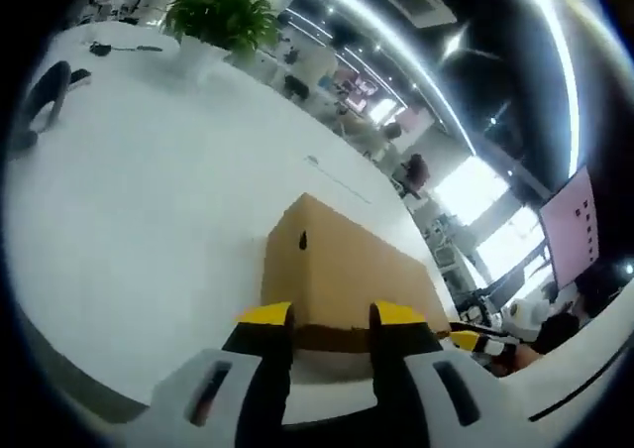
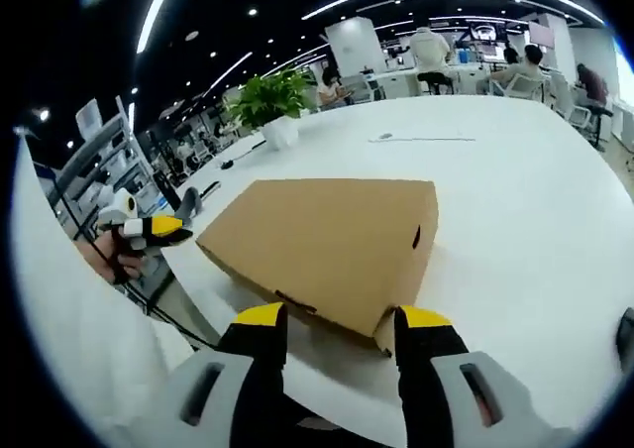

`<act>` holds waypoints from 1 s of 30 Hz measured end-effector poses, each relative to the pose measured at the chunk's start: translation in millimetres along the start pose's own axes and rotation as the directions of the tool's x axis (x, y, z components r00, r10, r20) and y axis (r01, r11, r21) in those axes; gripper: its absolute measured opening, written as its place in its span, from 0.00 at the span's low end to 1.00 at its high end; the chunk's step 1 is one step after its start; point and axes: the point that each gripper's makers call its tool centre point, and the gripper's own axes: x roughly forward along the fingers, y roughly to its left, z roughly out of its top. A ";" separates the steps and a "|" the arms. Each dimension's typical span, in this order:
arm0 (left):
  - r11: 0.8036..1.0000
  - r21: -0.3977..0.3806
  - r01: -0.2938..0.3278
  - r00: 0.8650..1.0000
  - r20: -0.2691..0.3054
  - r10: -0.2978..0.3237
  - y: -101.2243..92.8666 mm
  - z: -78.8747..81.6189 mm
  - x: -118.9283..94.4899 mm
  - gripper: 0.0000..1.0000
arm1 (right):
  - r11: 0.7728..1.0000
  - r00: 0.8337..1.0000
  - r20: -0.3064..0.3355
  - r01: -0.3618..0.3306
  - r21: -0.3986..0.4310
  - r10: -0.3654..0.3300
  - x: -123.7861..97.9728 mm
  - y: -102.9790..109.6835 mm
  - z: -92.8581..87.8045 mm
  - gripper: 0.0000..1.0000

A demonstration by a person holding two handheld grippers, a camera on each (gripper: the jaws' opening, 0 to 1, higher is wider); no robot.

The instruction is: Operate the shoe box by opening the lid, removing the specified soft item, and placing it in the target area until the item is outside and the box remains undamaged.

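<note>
On the white table (image 2: 515, 200) we see one shoe box (image 2: 327, 245), plain brown cardboard, lid down, with a small dark hole in its end wall. It lies just ahead of both claws. Our left gripper (image 1: 332, 319) stands wide apart, tips at the box's near edge, holding nothing; our right gripper (image 2: 342, 324) is equally wide, straddling a box corner. One potted plant (image 2: 269, 106) stands further back on the table. Beyond it lies an open office with ceiling light strips and several seated people (image 2: 431, 47).
</note>
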 end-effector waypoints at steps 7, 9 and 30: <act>0.973 -0.188 0.134 0.990 0.066 -0.124 -26.2 5.3 0.7 0.73 | 0.975 0.999 -0.008 -0.032 0.221 0.035 -11.0 -4.9 -1.6 0.43; 0.966 -0.211 0.152 0.988 0.045 -0.146 -30.8 0.9 3.2 0.78 | 0.965 0.997 0.008 -0.076 0.251 0.076 -13.5 -0.8 -1.9 0.45; 0.880 -0.374 0.293 0.938 -0.066 -0.341 -52.8 -11.9 -10.9 0.88 | 0.642 0.917 0.264 -0.399 0.655 0.300 -51.2 45.2 11.3 0.53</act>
